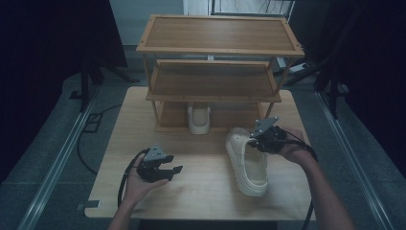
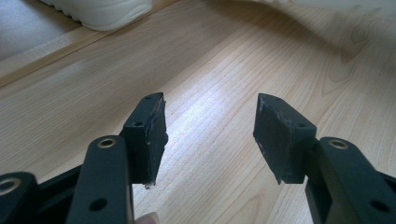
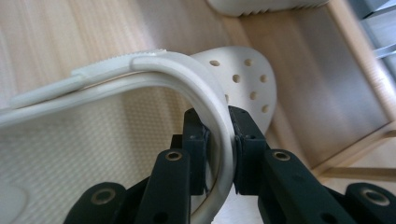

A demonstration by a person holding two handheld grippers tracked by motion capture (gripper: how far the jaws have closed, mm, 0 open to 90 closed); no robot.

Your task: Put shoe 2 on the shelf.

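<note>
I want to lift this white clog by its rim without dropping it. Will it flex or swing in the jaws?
The white clog looks like soft moulded foam, so probably light. The right gripper pinches only its thin rim, which may bend. Held at one edge, the long sole will likely hang and swing.

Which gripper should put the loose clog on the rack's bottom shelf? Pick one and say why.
Right. The right gripper is already clamped on the clog's rim, close to the rack. The left gripper is open over bare table, farther away.
</note>
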